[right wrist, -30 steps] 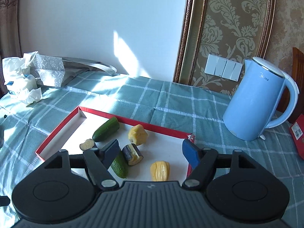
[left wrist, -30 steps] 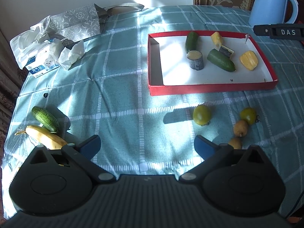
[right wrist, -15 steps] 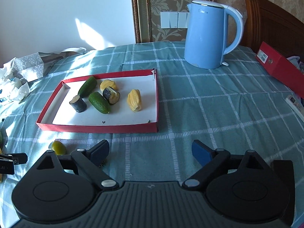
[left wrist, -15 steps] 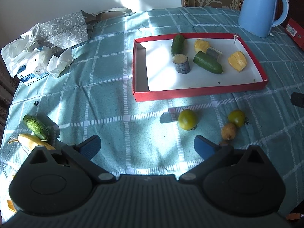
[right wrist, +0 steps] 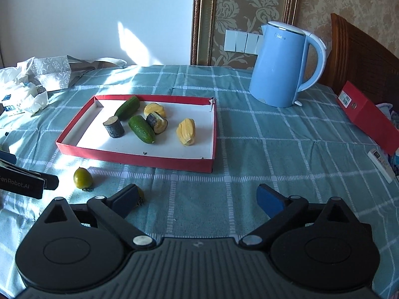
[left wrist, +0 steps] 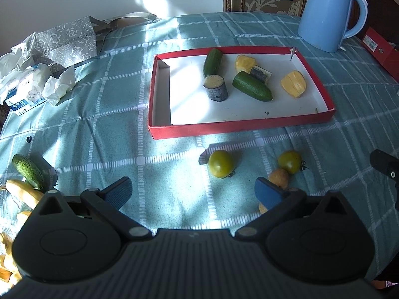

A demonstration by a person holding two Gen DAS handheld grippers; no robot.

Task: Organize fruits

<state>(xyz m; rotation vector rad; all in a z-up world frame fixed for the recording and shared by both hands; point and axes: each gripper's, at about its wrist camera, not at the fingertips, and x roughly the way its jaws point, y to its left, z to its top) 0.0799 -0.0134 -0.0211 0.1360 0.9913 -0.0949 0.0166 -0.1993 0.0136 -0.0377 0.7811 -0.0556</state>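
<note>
On the desk point(left wrist: 104, 114), just in front of the red tray point(left wrist: 239, 127), sit loose fruits: two green tomatoes point(left wrist: 221, 163) w/ small yellowish fruits point(left wrist: 278, 177) beside them; cucumbers & yellow pieces already lie in the tray. Left hand-held gripper point(left wrist: 193, 193) is spread wide, empty. Right hand-held gripper point(right wrist: 198, 199) is opening, nothing between its jaws. Best approach, prob.: straddle one tomato, close gently so it doesn't roll. Blue kettle point(right wrist: 281, 67) stands behind.

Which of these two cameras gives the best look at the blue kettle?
The right wrist view: the kettle stands whole there, with lid, handle and base in sight. The left wrist view crams it into the top corner with its lid cut off.
</note>
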